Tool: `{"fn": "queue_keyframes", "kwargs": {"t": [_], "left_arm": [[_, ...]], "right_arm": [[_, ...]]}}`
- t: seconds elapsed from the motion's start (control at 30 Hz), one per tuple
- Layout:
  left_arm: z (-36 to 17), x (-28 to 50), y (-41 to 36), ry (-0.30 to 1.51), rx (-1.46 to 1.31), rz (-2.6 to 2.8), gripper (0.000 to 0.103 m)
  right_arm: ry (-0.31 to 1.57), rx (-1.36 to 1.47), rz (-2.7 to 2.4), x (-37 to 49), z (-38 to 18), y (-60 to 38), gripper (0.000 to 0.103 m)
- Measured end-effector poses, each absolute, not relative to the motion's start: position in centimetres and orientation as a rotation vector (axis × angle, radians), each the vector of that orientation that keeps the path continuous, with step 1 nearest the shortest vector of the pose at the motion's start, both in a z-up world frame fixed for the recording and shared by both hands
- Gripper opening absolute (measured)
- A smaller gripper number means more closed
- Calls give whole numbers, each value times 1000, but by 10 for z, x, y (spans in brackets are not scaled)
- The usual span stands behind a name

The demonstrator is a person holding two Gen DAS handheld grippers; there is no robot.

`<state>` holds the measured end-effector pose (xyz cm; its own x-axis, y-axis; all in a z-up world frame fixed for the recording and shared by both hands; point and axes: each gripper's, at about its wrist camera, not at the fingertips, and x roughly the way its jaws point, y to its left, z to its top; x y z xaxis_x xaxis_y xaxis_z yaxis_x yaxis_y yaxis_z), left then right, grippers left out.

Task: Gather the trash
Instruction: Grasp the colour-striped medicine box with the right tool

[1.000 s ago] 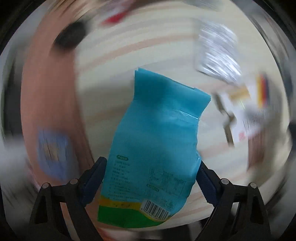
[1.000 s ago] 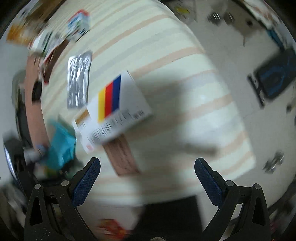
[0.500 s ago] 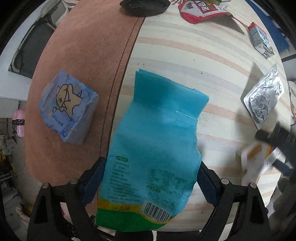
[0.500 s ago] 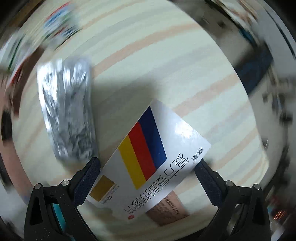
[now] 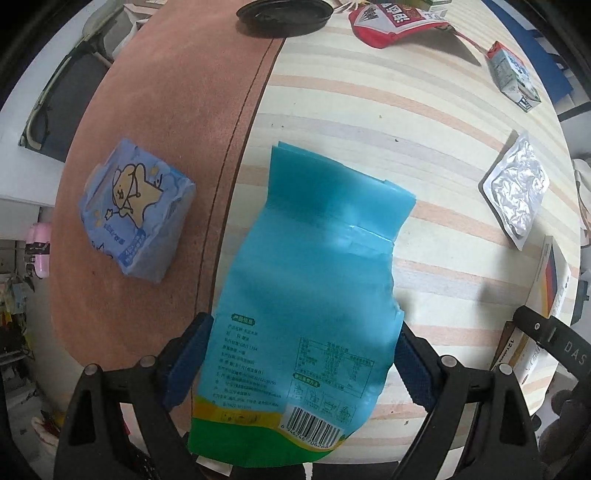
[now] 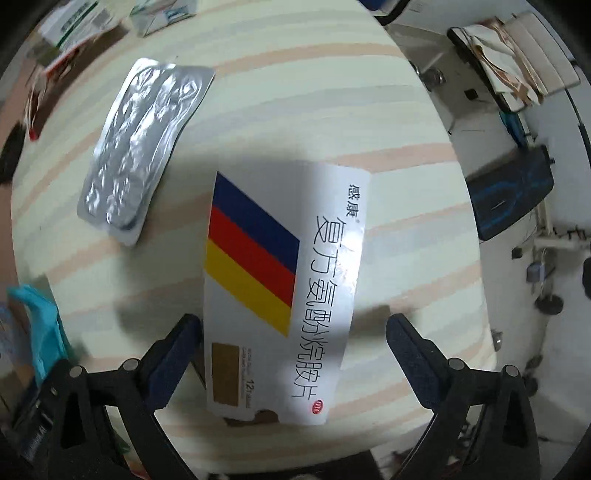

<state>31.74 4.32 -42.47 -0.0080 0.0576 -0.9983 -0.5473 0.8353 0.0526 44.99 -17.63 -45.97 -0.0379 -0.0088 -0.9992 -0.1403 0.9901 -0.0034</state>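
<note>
My left gripper (image 5: 299, 360) is shut on a flat blue snack bag (image 5: 314, 280), its barcode end between the pads, held above the striped tablecloth (image 5: 369, 110). My right gripper (image 6: 293, 349) is open, its pads on either side of a white medicine box (image 6: 284, 291) with blue, red and yellow stripes that lies on the cloth. A silver blister pack (image 6: 144, 147) lies to the box's far left; it also shows in the left wrist view (image 5: 517, 192). The box's edge (image 5: 550, 284) and the right gripper (image 5: 554, 339) show at the left view's right side.
A light blue tissue pack (image 5: 133, 210) lies on the brown mat (image 5: 166, 110) at left. A black lid (image 5: 282, 16), a red snack bag (image 5: 395, 20) and a small carton (image 5: 511, 75) sit at the far edge. The table's edge drops to the floor at right (image 6: 480, 258).
My right gripper has moved in over the medicine box until its pads flank it. My left gripper, still holding the blue bag, swung left and has now steadied.
</note>
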Motion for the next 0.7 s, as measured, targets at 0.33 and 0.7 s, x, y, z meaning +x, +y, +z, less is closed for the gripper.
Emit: {"fn": "queue_keyframes", "kwargs": {"t": [0.33, 0.7], "left_arm": [[-404, 306, 32, 1481, -403, 474, 90], [-333, 255, 22, 1318, -400, 425, 90]], "right_arm": [[1504, -174, 236, 413, -433, -175, 75], [1358, -134, 406, 369, -373, -183, 75]]}}
